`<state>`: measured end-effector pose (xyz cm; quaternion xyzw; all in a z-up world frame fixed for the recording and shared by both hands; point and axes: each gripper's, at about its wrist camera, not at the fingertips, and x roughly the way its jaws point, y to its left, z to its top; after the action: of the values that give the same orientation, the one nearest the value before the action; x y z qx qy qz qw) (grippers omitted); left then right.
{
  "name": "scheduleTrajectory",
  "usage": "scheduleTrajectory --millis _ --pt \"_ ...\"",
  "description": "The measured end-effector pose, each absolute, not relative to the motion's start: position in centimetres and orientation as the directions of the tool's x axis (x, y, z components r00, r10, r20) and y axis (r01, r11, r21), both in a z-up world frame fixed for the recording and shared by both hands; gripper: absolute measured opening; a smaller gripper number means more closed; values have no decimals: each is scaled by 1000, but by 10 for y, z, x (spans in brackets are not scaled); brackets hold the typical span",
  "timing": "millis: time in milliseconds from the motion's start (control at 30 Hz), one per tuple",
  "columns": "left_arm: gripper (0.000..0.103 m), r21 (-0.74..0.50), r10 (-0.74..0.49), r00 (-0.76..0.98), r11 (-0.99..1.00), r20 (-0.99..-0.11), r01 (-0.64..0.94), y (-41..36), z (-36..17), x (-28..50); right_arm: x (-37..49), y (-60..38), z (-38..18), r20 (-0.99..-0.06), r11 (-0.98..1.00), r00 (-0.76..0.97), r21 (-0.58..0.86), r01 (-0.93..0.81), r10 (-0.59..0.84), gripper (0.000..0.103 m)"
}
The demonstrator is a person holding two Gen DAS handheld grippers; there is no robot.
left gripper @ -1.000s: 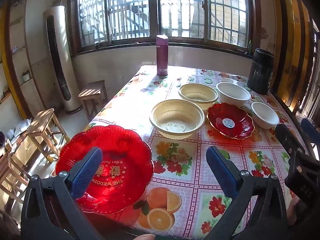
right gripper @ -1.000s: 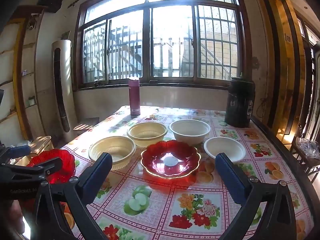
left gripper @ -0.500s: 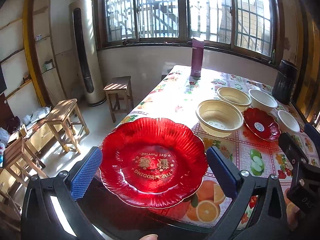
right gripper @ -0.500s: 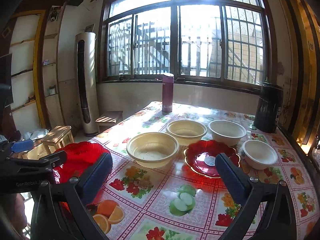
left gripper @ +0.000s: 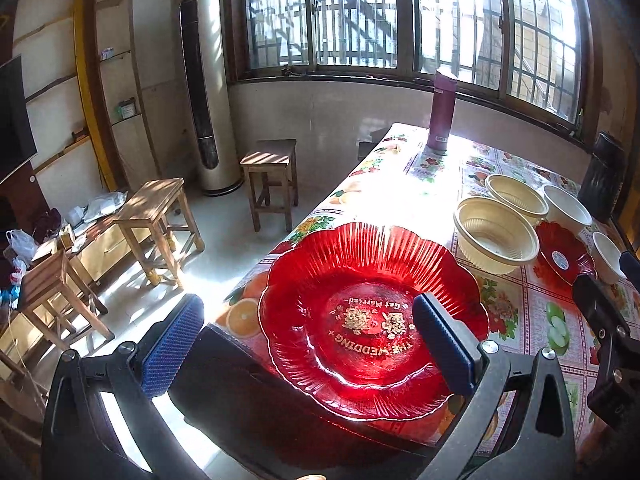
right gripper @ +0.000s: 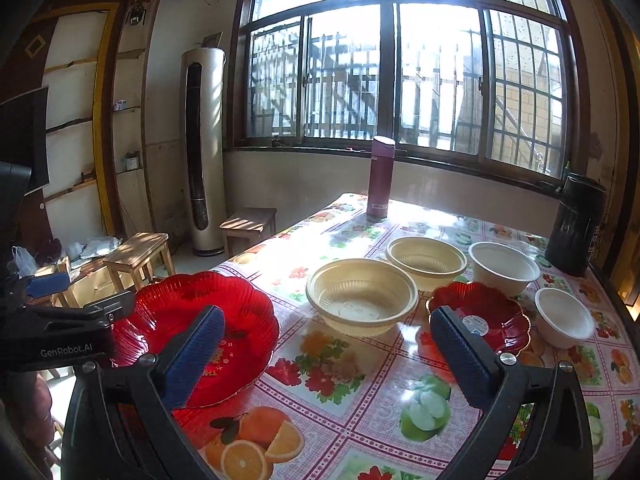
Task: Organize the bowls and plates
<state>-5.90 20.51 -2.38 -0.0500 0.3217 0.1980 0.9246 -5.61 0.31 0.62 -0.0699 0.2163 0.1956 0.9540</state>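
A large red scalloped plate with gold lettering lies at the near left corner of the flowered table. My left gripper is open and low over it: the right finger is above the plate's bowl, the left finger off the table edge. The same plate shows in the right wrist view, with the left gripper at its left rim. My right gripper is open and holds nothing. Beyond it stand two cream bowls, a small red plate and two white bowls.
A maroon flask stands at the table's far edge and a black canister at the far right. Wooden stools and a tall standing air conditioner are on the floor to the left of the table.
Both grippers have swung left. The left one has closed in on the large red plate, which now fills the space by its fingers. Both stay open.
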Motion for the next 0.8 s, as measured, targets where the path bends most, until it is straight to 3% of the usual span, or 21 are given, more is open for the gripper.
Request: scheduleTrajectory --millis 800 --pt "103 56 381 645 884 -662 -465 253 -51 -53 -22 66 -29 -548 875 750 -66 -480 370 103"
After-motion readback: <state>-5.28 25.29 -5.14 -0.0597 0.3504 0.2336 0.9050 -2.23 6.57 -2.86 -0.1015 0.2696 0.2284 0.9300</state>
